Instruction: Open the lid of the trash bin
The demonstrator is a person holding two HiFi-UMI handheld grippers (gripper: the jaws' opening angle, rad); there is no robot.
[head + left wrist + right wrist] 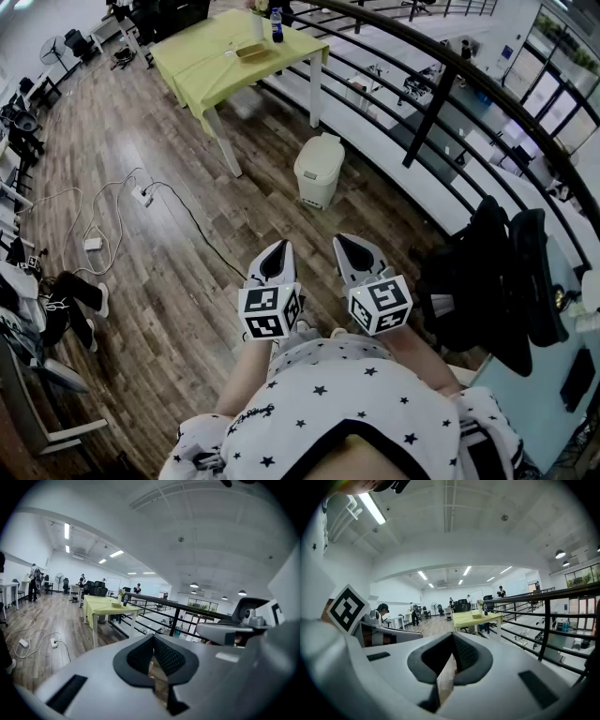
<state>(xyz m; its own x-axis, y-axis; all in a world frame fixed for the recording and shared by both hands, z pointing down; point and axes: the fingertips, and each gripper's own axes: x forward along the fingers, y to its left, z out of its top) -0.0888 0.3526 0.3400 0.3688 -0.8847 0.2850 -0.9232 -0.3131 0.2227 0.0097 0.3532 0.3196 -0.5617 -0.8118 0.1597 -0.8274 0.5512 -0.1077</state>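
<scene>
Nothing's begun yet: the trash bin (319,171) sits lid-down, well ahead of the left gripper (280,248) and right gripper (347,242), all 4 jaws pinched together on nothing.

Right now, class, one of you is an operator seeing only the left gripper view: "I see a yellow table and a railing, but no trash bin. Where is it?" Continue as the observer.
Observer: The trash bin stands on the floor by the railing, near the table.
Operator: Lid open?
Observer: No, the lid is down.
Operator: Is the right gripper touching it?
Observer: No, the right gripper is shut, empty and well short of the bin.
</scene>
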